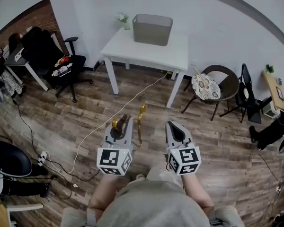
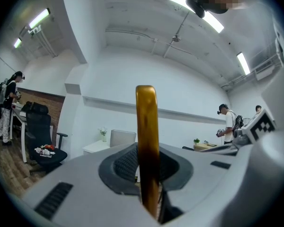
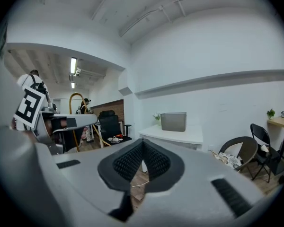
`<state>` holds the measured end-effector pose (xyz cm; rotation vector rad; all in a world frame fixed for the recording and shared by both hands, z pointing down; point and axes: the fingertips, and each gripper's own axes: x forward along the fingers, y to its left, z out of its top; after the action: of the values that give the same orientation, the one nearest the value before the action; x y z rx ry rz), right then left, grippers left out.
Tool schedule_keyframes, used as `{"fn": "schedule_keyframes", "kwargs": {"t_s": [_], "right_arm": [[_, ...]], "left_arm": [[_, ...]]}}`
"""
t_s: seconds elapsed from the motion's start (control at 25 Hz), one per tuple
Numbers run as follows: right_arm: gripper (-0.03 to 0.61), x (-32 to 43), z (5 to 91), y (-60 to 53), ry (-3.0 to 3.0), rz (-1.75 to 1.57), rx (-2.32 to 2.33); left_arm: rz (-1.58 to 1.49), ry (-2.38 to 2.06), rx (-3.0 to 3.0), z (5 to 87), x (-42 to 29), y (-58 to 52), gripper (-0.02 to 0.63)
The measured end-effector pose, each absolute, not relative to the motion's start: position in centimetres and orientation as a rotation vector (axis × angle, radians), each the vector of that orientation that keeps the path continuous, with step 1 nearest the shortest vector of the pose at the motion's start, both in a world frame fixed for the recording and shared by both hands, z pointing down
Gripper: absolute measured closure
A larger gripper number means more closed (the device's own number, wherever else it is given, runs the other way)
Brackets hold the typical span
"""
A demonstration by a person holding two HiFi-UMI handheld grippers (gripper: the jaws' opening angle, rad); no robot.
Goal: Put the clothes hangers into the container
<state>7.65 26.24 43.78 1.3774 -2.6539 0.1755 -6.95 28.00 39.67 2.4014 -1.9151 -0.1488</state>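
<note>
A golden-brown clothes hanger [image 1: 140, 122] hangs above the wooden floor. My left gripper [image 1: 124, 121] is shut on it, and its curved hook [image 1: 116, 123] shows by the jaws. In the left gripper view the hanger [image 2: 147, 141] stands upright, pinched between the two dark pads. My right gripper [image 1: 175, 127] is beside it on the right, shut with nothing in it. In the right gripper view the hanger's arc [image 3: 76, 98] shows at the left. The grey container [image 1: 152, 29] stands on a white table [image 1: 132, 48] ahead, well away from both grippers, and appears in the gripper views as a container [image 2: 122, 137] and container [image 3: 173, 121].
A small potted plant [image 1: 123, 20] stands left of the container. A black office chair [image 1: 61, 63] is at the left, and a round chair [image 1: 213, 86] and a folding chair [image 1: 248, 93] are at the right. A white cable [image 1: 109, 119] runs across the floor. People stand in the background.
</note>
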Motion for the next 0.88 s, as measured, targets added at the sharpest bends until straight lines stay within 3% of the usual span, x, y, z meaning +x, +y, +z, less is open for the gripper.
{"fn": "schedule_keyframes", "kwargs": {"t_s": [0.88], "right_arm": [[0.578,5.2,44.7,15.0,-2.677,0.165,1.326]], "left_arm": [[-0.174,-1.905,2.417,39.6,-8.8,16.9,0.558]]}}
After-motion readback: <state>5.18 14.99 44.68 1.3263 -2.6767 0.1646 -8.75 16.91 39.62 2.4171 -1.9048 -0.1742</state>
